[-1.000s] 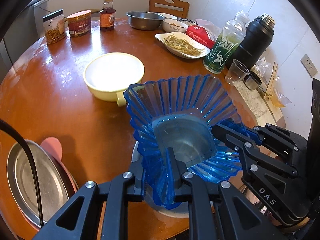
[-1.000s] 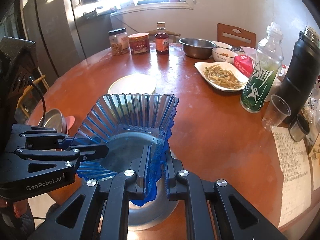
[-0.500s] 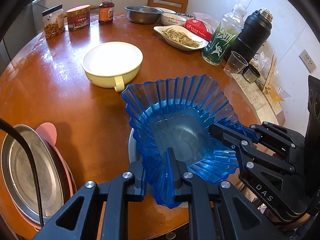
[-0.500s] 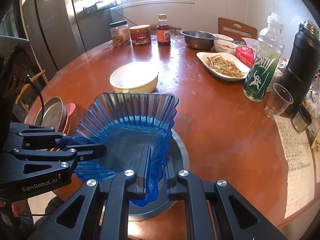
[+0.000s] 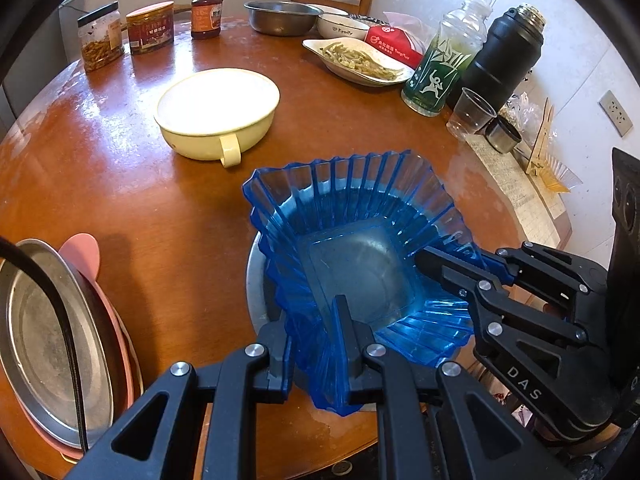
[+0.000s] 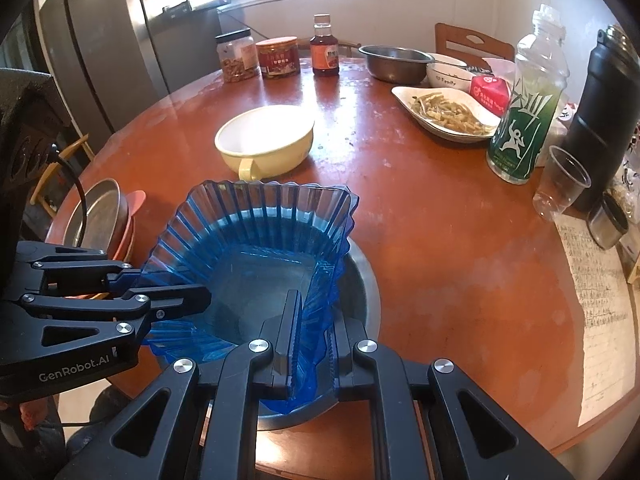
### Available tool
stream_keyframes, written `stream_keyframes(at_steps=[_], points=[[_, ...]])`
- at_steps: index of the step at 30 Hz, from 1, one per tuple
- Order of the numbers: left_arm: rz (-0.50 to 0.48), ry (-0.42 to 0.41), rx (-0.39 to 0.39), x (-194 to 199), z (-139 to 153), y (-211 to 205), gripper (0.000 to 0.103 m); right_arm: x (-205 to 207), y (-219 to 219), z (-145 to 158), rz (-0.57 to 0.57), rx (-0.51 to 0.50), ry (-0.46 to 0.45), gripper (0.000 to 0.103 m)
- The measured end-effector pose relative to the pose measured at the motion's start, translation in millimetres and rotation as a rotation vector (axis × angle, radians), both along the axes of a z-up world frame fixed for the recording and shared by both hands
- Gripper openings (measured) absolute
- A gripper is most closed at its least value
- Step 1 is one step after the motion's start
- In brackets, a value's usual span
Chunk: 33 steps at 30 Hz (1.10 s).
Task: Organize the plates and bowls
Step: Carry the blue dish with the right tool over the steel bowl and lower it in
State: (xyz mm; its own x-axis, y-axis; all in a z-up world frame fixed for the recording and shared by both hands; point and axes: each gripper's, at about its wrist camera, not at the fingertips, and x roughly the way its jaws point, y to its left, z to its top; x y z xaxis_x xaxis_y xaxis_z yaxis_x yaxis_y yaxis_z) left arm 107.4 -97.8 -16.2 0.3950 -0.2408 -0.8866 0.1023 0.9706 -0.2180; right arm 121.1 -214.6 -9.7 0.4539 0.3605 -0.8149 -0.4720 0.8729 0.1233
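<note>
The blue fluted bowl sits low in a steel bowl at the tabletop's near edge, its rim clamped by the jaws of both the left gripper and right gripper (not yet let go). Left: the cream bowl. Steel plate already stacked on pink, near left. Readable: "Family", "DAS", "GenRobot.AI".

Your left camera looked steeply down from very close over the blue ribbed bowl, facing across the round table. Your right camera did likewise. Both saw that bowl and the yellow bowl.
</note>
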Motion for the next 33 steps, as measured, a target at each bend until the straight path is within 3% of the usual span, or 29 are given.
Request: stream_keyframes(at_steps=[33], points=[[-0.025,0.013,0.016,0.1,-3.0,-6.0,0.016,-2.6,-0.7,-8.3,-0.011,-0.026,0.019,0.016]])
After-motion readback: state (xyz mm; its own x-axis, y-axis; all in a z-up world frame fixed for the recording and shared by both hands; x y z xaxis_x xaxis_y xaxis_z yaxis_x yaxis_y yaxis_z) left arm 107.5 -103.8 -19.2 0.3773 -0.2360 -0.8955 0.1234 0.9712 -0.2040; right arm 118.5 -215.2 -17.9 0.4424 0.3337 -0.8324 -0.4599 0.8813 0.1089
